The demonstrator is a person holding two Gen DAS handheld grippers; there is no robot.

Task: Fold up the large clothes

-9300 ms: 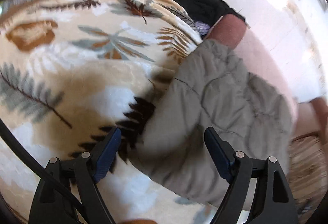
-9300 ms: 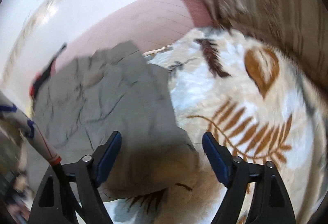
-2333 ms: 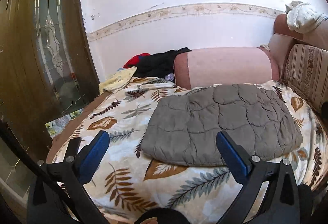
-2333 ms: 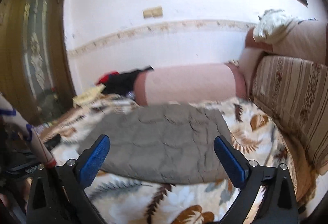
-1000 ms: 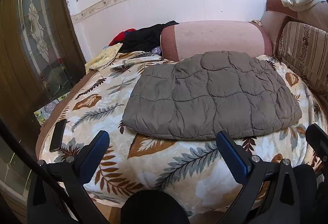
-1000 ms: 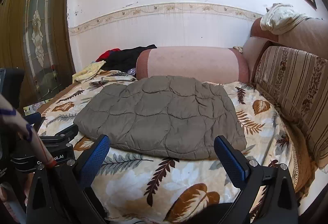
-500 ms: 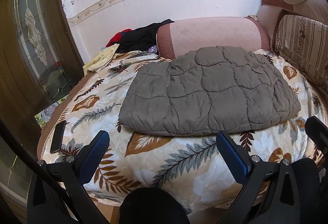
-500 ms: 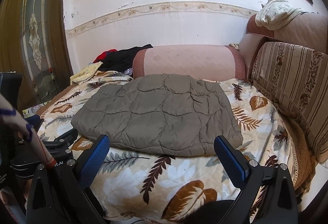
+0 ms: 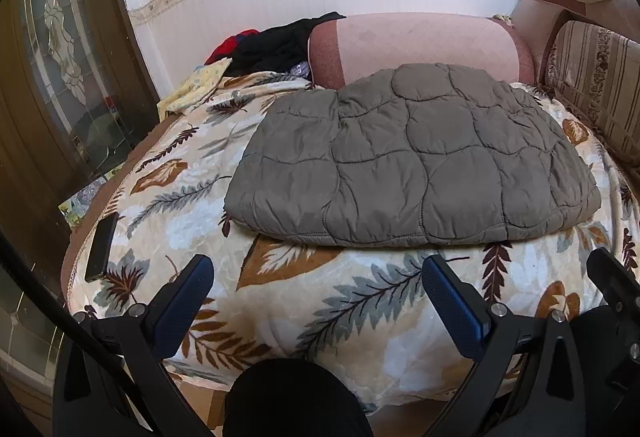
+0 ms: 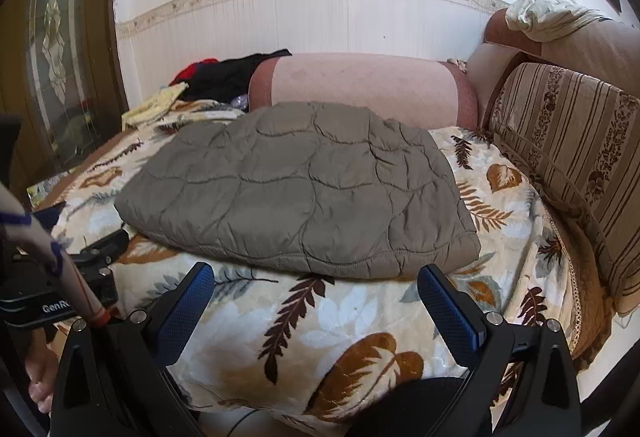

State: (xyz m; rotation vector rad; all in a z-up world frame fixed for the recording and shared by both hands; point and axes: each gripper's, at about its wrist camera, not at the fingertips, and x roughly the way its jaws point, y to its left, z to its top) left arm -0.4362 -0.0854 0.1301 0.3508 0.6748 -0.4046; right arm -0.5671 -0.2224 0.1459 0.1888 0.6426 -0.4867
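A grey quilted garment (image 9: 412, 161) (image 10: 304, 189) lies folded into a flat rectangle on the leaf-patterned blanket (image 9: 320, 301) (image 10: 340, 321) that covers the bed. My left gripper (image 9: 316, 285) is open, held back from the bed's near edge with nothing between its blue pads. My right gripper (image 10: 316, 287) is open too, also short of the garment and empty. In the right wrist view the left gripper's black body (image 10: 80, 269) shows at the lower left, held by a hand (image 10: 40, 381).
A pink bolster (image 9: 424, 45) lies behind the garment. Black and red clothes (image 9: 276, 41) and a yellow cloth (image 9: 196, 85) sit at the back left. A dark phone (image 9: 102, 245) rests near the bed's left edge. A striped sofa back (image 10: 568, 157) stands right, a glazed wooden door (image 9: 60, 77) left.
Over nine seconds both grippers pulled back from close over the garment to the bed's near edge; in the last second the view drifted slightly nearer. The garment lies still.
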